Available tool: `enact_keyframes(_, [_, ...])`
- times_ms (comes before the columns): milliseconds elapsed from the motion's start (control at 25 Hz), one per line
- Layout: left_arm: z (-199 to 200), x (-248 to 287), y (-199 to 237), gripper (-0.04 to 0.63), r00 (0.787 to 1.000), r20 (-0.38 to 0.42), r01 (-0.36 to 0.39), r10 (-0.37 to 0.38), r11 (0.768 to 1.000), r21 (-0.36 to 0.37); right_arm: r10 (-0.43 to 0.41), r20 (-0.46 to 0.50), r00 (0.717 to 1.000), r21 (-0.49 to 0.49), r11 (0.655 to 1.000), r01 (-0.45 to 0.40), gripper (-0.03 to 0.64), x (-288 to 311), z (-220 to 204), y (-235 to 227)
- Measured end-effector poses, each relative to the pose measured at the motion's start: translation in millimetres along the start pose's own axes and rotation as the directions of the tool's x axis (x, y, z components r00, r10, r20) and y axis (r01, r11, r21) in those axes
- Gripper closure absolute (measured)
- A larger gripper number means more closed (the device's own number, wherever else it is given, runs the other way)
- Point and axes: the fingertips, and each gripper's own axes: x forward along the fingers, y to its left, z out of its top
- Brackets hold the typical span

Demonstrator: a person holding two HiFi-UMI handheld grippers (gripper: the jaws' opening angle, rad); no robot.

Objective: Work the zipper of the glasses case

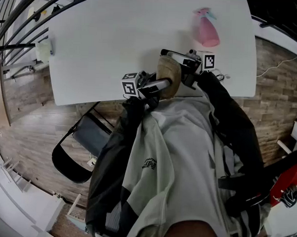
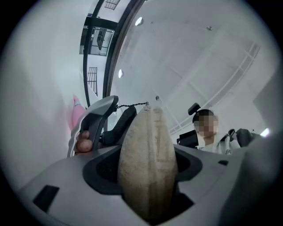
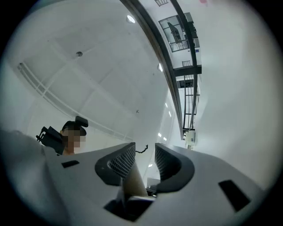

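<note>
Over the near edge of the white table (image 1: 117, 36), close to the person's chest, the beige glasses case (image 1: 168, 75) is held up between the two grippers. The head view gives only this placing: the case is a rounded beige shape with a marker cube on each side, and the jaws cannot be read there. It also shows a pink spray bottle (image 1: 207, 30) standing far back on the table and a black chair (image 1: 82, 147) on the wooden floor.

The left gripper view shows the hold. The left gripper (image 2: 148, 170) has its jaws closed against the two sides of the case, which stands upright and fills the gap. At the top tip of the case, a thin dark cord (image 2: 132, 105) runs sideways toward the other gripper, and bare fingertips (image 2: 83, 142) rest on that gripper's handle.

The right gripper view shows what the other views do not. The right gripper (image 3: 144, 152) has its jaws a little apart, and the ceiling is visible through the narrow gap. A beige edge sits low in this gap, against one jaw. A short piece of the cord hangs just past the jaw tips.
</note>
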Motion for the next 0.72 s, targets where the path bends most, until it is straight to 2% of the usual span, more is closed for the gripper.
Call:
enact_keyframes(160, [-5.7,3.9,-2.2,0.288,1.0,-0.013,0.017,-0.018,1.0,-0.024,0.021,-0.04,0.999,-0.027,0.999,-0.022,0.51,0.1,-1.4,2.3])
enact_keyframes(200, [-6.5,4.2,-2.7,0.289,1.0,-0.016,0.019,-0.02,0.999,-0.028,0.027,-0.053,0.998,-0.058,0.998,-0.03,0.534,-1.0,-0.6,3.8])
enact_keyframes(240, [-6.8,4.0,-3.1,0.288,1.0,-0.016,0.019,-0.02,0.999,-0.031,0.033,-0.058,0.998,-0.09,0.995,-0.038,0.585,-1.3,1.2,6.7])
enact_keyframes(360, [-5.9,1.3,-3.4,0.288,1.0,-0.014,0.008,-0.009,0.999,-0.036,0.038,-0.053,0.998,-0.166,0.985,-0.046,0.614,1.5,9.0,17.9])
enact_keyframes(480, [-5.8,-1.0,0.1,0.29,0.999,-0.025,-0.026,0.025,0.999,-0.023,-0.006,-0.099,0.995,-0.243,0.97,-0.018,0.617,-3.1,12.1,18.7])
enact_keyframes(560, [-7.2,-3.5,7.2,0.29,0.996,-0.038,-0.076,0.076,0.997,-0.005,-0.038,-0.123,0.992,-0.303,0.953,-0.001,0.618,-4.9,16.1,24.2])
enact_keyframes(720, [-9.3,-7.9,21.5,0.293,0.985,-0.048,-0.166,0.167,0.986,0.033,-0.147,-0.185,0.972,-0.439,0.897,0.053,0.618,-7.0,19.4,32.0])
